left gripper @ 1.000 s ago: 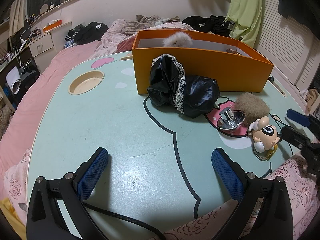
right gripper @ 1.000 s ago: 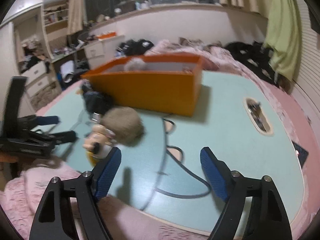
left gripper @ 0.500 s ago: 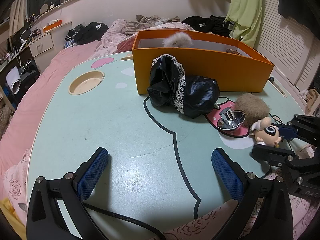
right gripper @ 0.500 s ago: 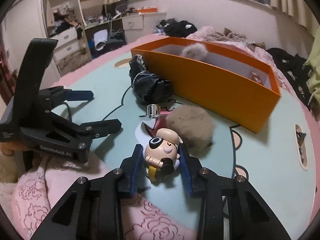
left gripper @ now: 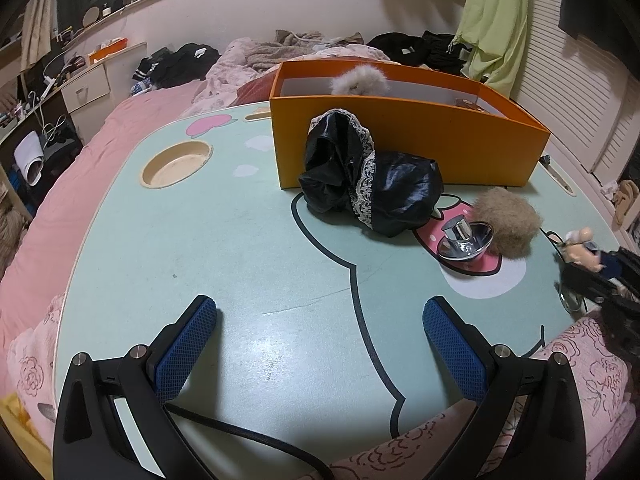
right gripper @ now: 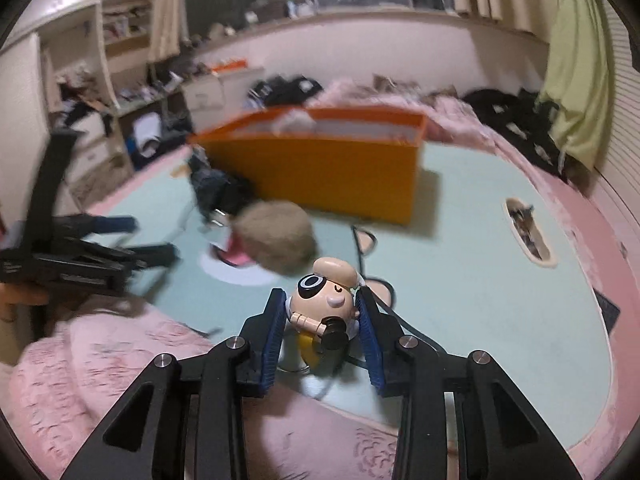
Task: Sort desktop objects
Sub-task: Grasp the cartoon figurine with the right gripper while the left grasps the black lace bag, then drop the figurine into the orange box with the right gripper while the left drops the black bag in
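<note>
My right gripper [right gripper: 320, 316] is shut on a small cartoon figurine [right gripper: 326, 300] with a black eye patch, held just above the table's near edge; the figurine also shows at the far right of the left wrist view [left gripper: 582, 246]. My left gripper [left gripper: 316, 344] is open and empty over the mint-green table [left gripper: 240, 272]. An orange box [left gripper: 400, 148] stands at the back with a grey pompom [left gripper: 360, 80] inside. In front of it lie a black lace-trimmed pouch [left gripper: 372, 184], a brown pompom [left gripper: 506, 222] and a shiny metal knob [left gripper: 464, 238].
The table has a round cup recess [left gripper: 176, 164] at the left and an oval slot [right gripper: 528, 232] at the right. A pink quilt [right gripper: 120, 360] lies along the near edge. A black cable [right gripper: 372, 280] runs on the table beneath the figurine.
My right gripper closed on the figurine, lifted it off the table and swung its view to the right. The left gripper has stayed still.
</note>
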{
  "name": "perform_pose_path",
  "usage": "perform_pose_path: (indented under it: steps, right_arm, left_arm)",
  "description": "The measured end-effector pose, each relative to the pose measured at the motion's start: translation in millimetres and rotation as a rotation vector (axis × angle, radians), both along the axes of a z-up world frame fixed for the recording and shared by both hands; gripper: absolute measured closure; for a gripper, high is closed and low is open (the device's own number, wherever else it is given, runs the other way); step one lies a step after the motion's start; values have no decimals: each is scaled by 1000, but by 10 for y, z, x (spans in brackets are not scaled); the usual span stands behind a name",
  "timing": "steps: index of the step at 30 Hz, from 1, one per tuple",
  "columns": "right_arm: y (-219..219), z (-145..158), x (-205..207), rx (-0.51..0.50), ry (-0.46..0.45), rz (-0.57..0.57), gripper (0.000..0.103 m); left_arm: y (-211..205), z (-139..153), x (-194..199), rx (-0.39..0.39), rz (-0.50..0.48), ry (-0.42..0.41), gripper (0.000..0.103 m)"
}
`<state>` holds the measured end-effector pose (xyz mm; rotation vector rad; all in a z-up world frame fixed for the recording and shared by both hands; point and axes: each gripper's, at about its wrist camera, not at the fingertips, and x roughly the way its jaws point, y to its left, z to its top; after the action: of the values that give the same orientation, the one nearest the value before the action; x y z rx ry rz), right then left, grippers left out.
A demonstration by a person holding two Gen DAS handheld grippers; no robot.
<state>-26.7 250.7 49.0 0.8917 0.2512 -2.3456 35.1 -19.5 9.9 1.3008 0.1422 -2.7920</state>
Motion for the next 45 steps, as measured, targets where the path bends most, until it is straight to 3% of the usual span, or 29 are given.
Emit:
perform_pose_path:
  steps: [8,17,19,20,23,26,32,36,41,45]
  right_arm:
    - [23,-27,-5,16,11,-8,68]
    - [-7,-33,-38,12,9,-8,68]
    - [-9,-32,-35,12,9,-8,68]
    - [-6,-32,-36,11,9,-7,68]
    - [-17,-30,-35,6,8,-6,68]
    - [1,-23,-43,-7,4,-7,68]
    - [44,115,6,-40,46,-10,68]
    - [18,431,-80,-126,73,7,68]
    - [-87,857,-400,-222,107,6,68]
    - [-346,974,-799,-235,95,7,68]
  left_arm:
    - [-70,164,-116,89,13,39,0]
    - [-5,254,-623,185,-10,44,1]
    - [34,172,-744,180,-19,0,14]
    - [39,134,-767,192,-25,-20,27]
    - [21,128,-717,219,-33,-3,45]
    - [-11,190,-596,222,-38,43,51]
    - [-80,375,-327,243,-40,114,52]
    - [-95,576,-273,246,-55,159,52]
    - [-28,851,-478,205,-83,208,52]
    - [56,989,-753,186,-103,228,52]
